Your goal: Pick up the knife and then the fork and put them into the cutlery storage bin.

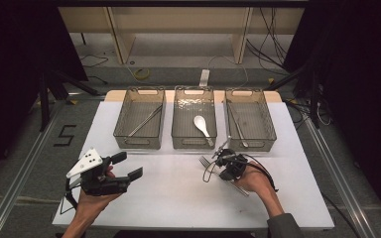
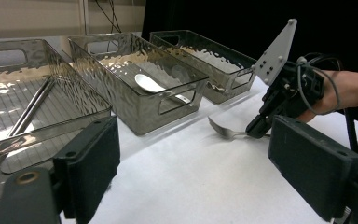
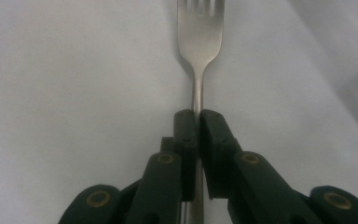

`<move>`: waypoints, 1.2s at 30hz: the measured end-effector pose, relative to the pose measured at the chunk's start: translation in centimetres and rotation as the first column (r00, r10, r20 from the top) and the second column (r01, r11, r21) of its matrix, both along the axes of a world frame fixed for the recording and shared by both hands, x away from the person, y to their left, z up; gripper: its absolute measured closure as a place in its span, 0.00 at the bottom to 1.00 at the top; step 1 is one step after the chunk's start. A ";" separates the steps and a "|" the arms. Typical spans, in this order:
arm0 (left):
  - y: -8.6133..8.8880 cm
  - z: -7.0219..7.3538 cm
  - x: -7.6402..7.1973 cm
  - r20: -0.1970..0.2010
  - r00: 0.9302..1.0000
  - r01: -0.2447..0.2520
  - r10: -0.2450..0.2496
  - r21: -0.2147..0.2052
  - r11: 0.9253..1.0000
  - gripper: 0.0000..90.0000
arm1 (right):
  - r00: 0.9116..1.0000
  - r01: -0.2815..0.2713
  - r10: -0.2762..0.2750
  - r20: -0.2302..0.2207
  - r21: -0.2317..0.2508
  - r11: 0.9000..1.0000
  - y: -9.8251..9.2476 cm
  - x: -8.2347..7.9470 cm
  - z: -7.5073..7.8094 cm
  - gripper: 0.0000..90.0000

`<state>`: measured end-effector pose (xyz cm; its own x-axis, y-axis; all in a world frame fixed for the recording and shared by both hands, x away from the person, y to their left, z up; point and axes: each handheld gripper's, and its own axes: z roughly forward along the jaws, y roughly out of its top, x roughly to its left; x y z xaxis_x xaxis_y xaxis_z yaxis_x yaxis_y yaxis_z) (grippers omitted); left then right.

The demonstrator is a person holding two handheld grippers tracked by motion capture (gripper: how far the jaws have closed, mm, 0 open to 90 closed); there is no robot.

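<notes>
- Right tongs (image 3: 196, 116): clenched on the fork (image 3: 199, 28), pads pressed to either side of the neck just below the head. The grip sits near the head, presumably so the tines can be steered and the long handle trails back under the hand.
- Fork: low over the table (image 1: 178, 198), just in front of the right bin (image 1: 250, 119), tines pointing away from the tongs. The left gripper view shows the head about level, at or just above the cloth; whether it touches cannot be told.
- Right hand (image 1: 255, 181): wrapped round the tool body, its cable looped beside the fork.
- Left tongs (image 1: 129, 166): released, jaws standing wide with nothing between them, held well to the left of the fork above the table. Judged to be idle, kept clear of the working side.
- Right bin: holds a slim metal utensil (image 1: 238, 126) lying along its length. It is the bin nearest the fork, so judged the likely destination.
- Middle bin (image 1: 194, 121): left of the right bin, holds a white spoon (image 1: 202, 126).
- Left bin (image 1: 140, 119): farthest from the fork, holds long thin metal pieces (image 1: 145, 121), possibly chopsticks. One type per bin suggests sorting by kind.
- Judgement: fork gripped, lift and transfer not yet done.
</notes>
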<state>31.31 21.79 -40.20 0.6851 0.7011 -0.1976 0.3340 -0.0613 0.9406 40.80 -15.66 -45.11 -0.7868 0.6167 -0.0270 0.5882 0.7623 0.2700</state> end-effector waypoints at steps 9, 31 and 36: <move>0.0 0.0 0.0 0.000 1.000 -0.002 0.002 0.000 1.000 0.18 | 0.998 0.032 -0.034 0.048 0.050 0.998 -1.0 0.0 1.6 0.95; 0.1 0.0 0.0 0.003 1.000 -0.009 0.009 -0.005 1.000 0.18 | 0.983 0.091 -0.120 0.142 0.196 0.976 -4.6 0.8 5.9 0.95; 0.1 0.0 0.0 0.005 1.000 -0.010 0.010 -0.003 1.000 0.18 | 0.980 0.101 -0.133 0.146 0.212 0.972 -4.7 1.0 6.3 0.95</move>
<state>31.34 21.85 -40.21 0.6787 0.7076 -0.1964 0.3299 -0.0549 0.9424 41.82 -20.33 -38.76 -0.7047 0.7094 -0.0105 0.6073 0.6107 0.5082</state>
